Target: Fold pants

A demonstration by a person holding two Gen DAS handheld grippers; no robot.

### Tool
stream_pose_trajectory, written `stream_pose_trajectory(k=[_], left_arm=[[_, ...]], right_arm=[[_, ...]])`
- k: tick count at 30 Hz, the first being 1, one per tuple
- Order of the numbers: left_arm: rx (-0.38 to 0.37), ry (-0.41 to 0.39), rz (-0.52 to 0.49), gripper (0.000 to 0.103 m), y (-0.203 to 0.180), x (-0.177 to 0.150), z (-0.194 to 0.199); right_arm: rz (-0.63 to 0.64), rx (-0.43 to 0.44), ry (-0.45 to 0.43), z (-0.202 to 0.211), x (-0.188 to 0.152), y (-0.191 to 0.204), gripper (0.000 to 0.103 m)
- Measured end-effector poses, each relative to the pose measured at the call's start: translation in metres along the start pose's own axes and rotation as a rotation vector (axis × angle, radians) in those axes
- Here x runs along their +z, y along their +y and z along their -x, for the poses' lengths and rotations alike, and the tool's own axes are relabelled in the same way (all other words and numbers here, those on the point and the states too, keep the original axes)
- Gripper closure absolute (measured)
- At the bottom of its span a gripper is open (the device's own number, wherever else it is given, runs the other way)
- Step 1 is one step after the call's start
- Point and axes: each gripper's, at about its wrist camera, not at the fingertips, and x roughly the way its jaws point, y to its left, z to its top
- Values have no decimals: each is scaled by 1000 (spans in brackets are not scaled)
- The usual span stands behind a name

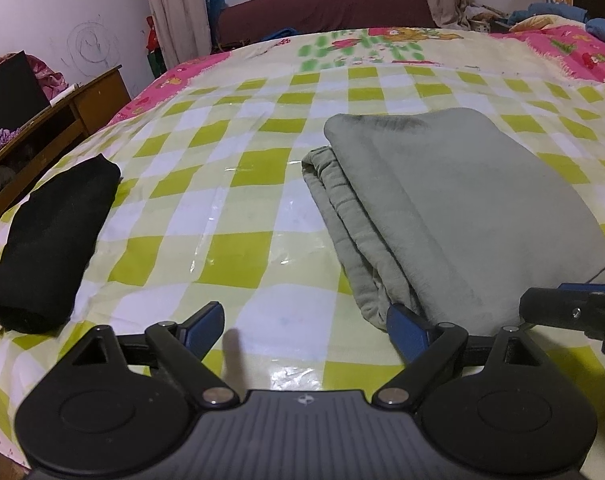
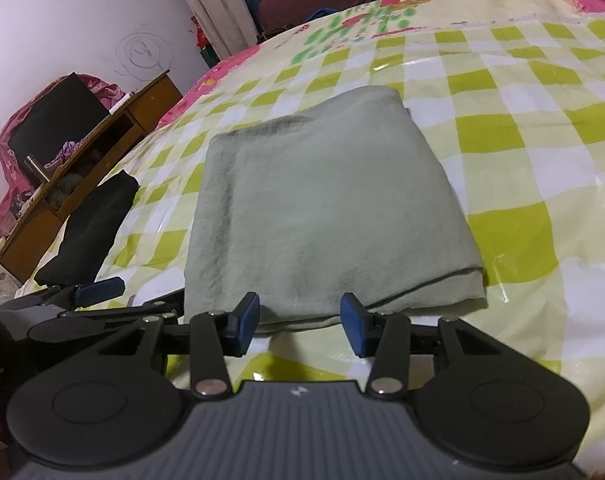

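Grey-green pants lie folded into a flat, layered rectangle on the green-checked bed cover

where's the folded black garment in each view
Left wrist view: the folded black garment lies at the left edge on the checked sheet, left of the open left gripper.
Right wrist view: it lies left of centre, beyond the left gripper.
Shared landmark: the folded grey-green pants, to its right in both.

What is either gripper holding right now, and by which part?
Nothing is held. The left gripper is wide open over bare bedcover beside the folded grey-green pants. The right gripper stands open at the pants' near edge, fingers not pinching the cloth.
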Motion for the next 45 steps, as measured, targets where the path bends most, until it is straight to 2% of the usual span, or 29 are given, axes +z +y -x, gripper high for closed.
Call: stream_pose_trajectory(k=[7, 15, 21, 26, 35, 45], left_arm=[[2, 9, -2, 1, 0, -1, -2], [-8, 20, 5, 1, 0, 0, -4], [-36, -5, 21, 1, 6, 1, 8], [-62, 7, 23, 1, 7, -2, 11], [-101, 2, 53, 1, 10, -2, 15], [-99, -12, 54, 0, 10, -2, 15]], right_arm=[[-6, 13, 2, -2, 1, -1, 52], [-7, 11, -6, -1, 1, -1, 52], [32, -20, -59, 9, 3, 5, 52], [67, -56, -59, 11, 3, 10, 52], [100, -60, -45, 11, -1, 16, 52], [94, -65, -38, 9, -2, 13, 52]])
